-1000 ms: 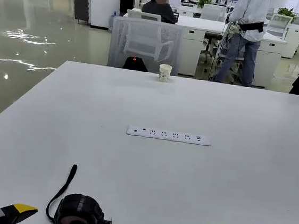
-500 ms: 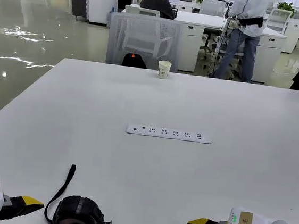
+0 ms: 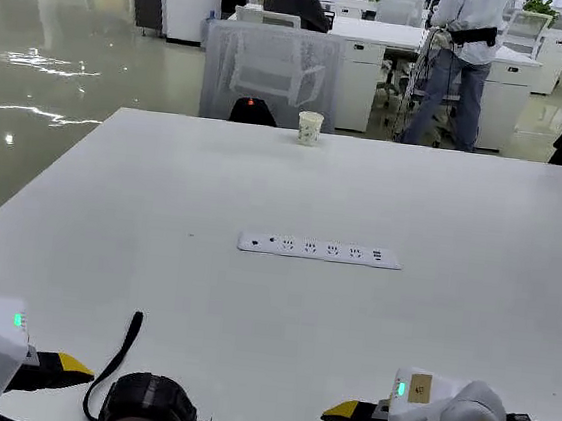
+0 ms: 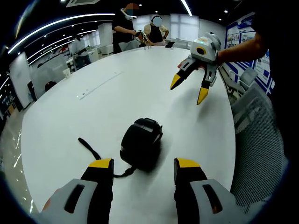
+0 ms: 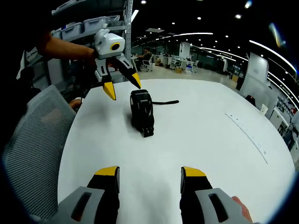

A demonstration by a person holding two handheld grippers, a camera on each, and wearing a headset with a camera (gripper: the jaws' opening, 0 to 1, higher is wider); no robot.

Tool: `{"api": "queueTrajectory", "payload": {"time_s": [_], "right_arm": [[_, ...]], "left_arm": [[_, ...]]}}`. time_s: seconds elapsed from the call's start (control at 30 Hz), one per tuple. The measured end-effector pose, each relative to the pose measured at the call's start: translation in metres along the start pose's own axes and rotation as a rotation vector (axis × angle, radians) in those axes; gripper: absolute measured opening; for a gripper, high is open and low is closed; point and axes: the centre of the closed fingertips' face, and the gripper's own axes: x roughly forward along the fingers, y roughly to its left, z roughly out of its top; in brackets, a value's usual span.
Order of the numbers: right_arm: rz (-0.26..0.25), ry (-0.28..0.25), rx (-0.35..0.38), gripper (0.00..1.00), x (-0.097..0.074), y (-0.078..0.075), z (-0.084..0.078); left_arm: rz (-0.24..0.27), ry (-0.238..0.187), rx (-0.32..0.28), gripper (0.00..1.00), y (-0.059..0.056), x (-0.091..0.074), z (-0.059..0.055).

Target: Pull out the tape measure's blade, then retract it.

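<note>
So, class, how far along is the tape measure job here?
Nothing looks done: the round black tape measure lies on the white table with no blade drawn out. In hand: the left tongs and right tongs hover open on either side of it, neither touching. Left: grip it, pull the blade, retract.

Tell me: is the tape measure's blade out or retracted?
Retracted. The tape measure lies on the table with no blade extending from its case.

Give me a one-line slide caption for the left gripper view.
Open left gripper faces a black tape measure on the white table, with the open right gripper hovering beyond.
</note>
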Motion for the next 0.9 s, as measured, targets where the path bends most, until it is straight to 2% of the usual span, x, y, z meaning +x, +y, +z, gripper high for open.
{"api": "queueTrajectory", "payload": {"time_s": [0.43,0.9], "right_arm": [[0.072,0.036,-0.063,0.41,0.026,-0.005,0.010],[0.137,0.056,-0.102,0.31,0.052,-0.007,0.022]], "left_arm": [[-0.068,0.071,0.075,0.41,0.010,0.012,0.000],[-0.131,0.132,0.151,0.37,0.012,0.022,0.001]]}}
